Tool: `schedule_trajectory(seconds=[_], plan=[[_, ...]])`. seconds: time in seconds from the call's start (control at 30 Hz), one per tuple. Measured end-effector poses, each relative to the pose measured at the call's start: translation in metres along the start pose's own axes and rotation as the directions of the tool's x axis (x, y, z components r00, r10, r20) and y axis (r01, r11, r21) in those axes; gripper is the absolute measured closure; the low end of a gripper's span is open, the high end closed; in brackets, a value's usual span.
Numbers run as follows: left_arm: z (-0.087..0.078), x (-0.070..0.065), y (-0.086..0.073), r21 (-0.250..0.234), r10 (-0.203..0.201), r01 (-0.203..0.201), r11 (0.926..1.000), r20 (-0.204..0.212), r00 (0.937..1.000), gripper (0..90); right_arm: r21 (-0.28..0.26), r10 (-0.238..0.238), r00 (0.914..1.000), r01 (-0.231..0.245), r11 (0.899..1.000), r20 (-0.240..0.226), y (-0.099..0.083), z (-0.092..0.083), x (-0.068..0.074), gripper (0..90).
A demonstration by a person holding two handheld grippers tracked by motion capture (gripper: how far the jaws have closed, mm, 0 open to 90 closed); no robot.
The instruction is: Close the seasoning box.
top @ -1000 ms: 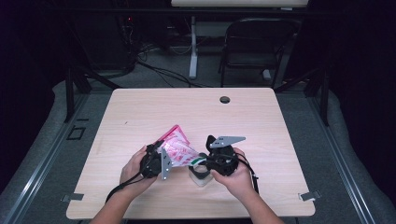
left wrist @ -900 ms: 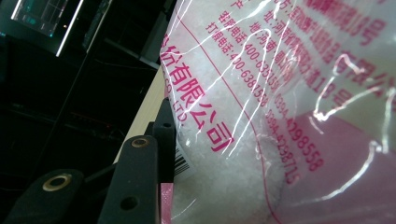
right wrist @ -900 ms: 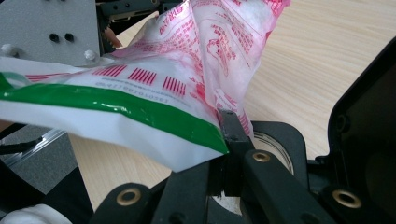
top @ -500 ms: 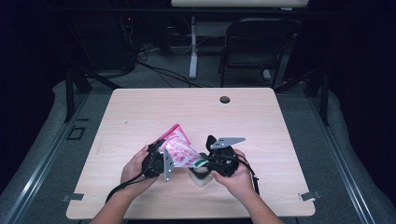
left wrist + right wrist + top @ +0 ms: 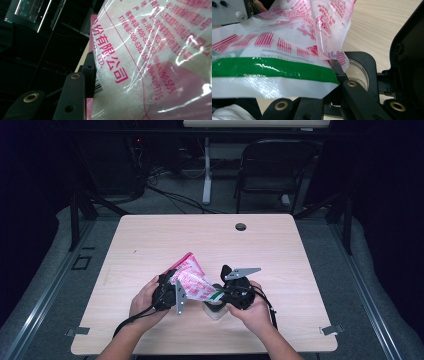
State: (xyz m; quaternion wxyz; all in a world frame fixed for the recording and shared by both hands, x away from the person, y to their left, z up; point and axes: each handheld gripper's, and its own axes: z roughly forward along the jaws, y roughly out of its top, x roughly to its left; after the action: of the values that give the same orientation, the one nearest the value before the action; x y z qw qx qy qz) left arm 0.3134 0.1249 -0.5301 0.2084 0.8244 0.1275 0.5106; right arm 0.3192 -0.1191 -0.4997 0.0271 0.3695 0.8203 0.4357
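In the high view, a pink-and-white plastic bag hangs in the lower middle of the frame, stretched between the left gripper and the right gripper. Its lower tip points down toward a small clear jar that stands on the table just below the right gripper. Whether anything lies in the jar cannot be told. The table's upper half is bare apart from a dark round hole near its far edge, and wide open wood lies left and right of the hands; the near edge runs close under the wrists. Against the earlier frames, bag, jar and both hands sit in the same spots.

In the left gripper view, the bag covers the right two thirds of the frame, holding white grainy powder behind pink printing. The black jaw at lower left presses against its side, so the left gripper pinches the bag.

In the right gripper view, the jaws are pressed together on the bag's green-striped corner at lower centre. Behind it, at centre right, the jar's clear rim shows.
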Motion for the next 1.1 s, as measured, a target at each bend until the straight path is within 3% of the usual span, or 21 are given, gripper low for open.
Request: schedule_trajectory(seconds=[0.43, 0.97, 1.1], plan=[[-0.0034, 0.0015, 0.0025, -0.013, 0.007, -0.007, 0.9999, -0.018, 0.9998, 62.6, 0.022, -0.002, 1.0, 0.002, 1.0, -0.006, 0.0004, -0.0007, 0.0002, 90.0], [-0.0048, 0.0039, 0.0056, -0.02, 0.021, -0.022, 0.9996, -0.03, 0.9993, 62.9, 0.004, -0.025, 0.9996, 0.025, 1.0, 0.009, 0.0008, -0.005, 0.0033, 89.4], [-0.0045, 0.004, 0.0061, -0.021, 0.023, -0.024, 0.9995, -0.028, 0.9994, 63.0, 0.0, -0.038, 0.999, 0.038, 0.999, 0.021, 0.002, -0.007, 0.0061, 83.9]])
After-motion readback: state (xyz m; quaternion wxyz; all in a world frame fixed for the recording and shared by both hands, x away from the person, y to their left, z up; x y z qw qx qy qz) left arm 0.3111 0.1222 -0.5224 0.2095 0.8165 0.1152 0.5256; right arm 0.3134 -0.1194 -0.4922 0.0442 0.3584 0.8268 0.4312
